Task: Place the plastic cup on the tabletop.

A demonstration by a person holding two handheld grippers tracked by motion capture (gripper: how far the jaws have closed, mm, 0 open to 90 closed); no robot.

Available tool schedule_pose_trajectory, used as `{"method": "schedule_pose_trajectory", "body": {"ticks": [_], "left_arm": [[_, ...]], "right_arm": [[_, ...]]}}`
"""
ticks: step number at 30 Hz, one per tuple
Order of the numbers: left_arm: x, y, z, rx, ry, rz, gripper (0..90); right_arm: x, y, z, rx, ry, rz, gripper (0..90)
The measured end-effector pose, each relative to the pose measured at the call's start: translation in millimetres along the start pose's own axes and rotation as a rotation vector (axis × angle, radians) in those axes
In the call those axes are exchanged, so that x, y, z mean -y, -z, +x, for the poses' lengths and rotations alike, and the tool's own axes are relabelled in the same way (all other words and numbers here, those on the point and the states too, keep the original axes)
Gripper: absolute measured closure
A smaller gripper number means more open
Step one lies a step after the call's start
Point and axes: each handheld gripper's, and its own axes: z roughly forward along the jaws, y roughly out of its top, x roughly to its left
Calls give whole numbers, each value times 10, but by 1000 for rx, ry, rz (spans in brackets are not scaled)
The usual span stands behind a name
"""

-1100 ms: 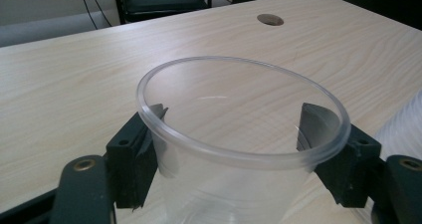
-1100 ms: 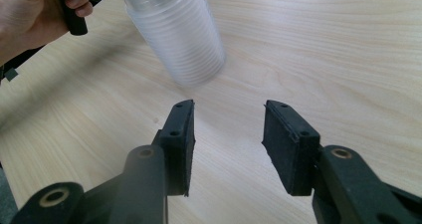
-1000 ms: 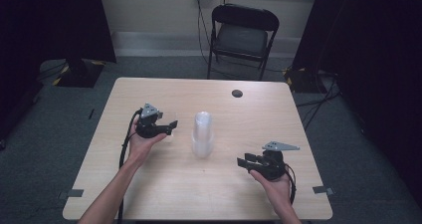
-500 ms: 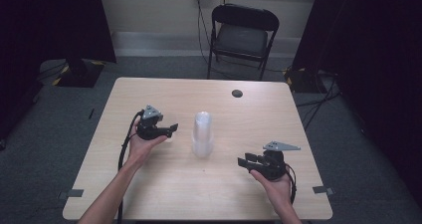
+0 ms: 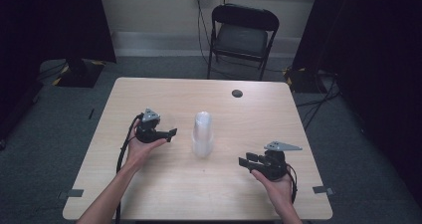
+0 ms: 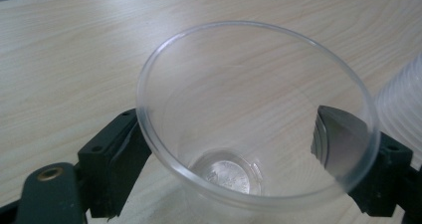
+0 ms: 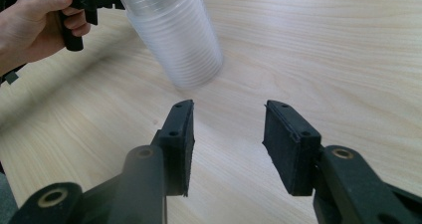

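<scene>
A single clear plastic cup (image 6: 149, 109) stands upright on the wooden table (image 5: 149, 194), between the jaws of my left gripper (image 6: 229, 119). Those jaws have just been opening and now flank the cup's lower wall without squeezing it. In the high view my left gripper (image 5: 171, 133) sits left of a tall stack of clear cups (image 5: 202, 134), and the stack's edge (image 6: 403, 104) shows beside it. My right gripper (image 5: 245, 160) rests low at the front right, open and empty (image 7: 229, 109), pointing at the stack (image 7: 174, 35).
A small black round object (image 5: 237, 93) lies near the table's far edge. A black folding chair (image 5: 244, 35) stands behind the table. The person's left hand (image 7: 35, 15) and its gripper appear at the upper left of the right gripper view.
</scene>
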Motion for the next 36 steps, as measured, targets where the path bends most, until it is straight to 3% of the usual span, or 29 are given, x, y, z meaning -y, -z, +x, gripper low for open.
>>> {"method": "schedule_pose_trajectory", "body": {"ticks": [6, 9, 17, 20, 24, 28, 36], "left_arm": [[21, 84, 38, 7, 43, 54, 156], [17, 138, 58, -5, 74, 59, 157], [27, 321, 43, -3, 55, 61, 157], [38, 393, 35, 15, 74, 68, 157], [45, 475, -12, -11, 57, 83, 158], [37, 579, -57, 7, 58, 81, 159], [56, 802, -156, -13, 45, 67, 159]], "right_arm": [[5, 27, -23, 9, -5, -7, 542], [5, 36, -35, 15, -12, -10, 536], [8, 52, -63, 37, -21, -18, 499], [10, 60, -74, 45, -24, -20, 488], [14, 68, -81, 54, -25, -25, 477], [14, 78, -88, 64, -31, -23, 461], [27, 101, -105, 78, -27, -23, 460]]}}
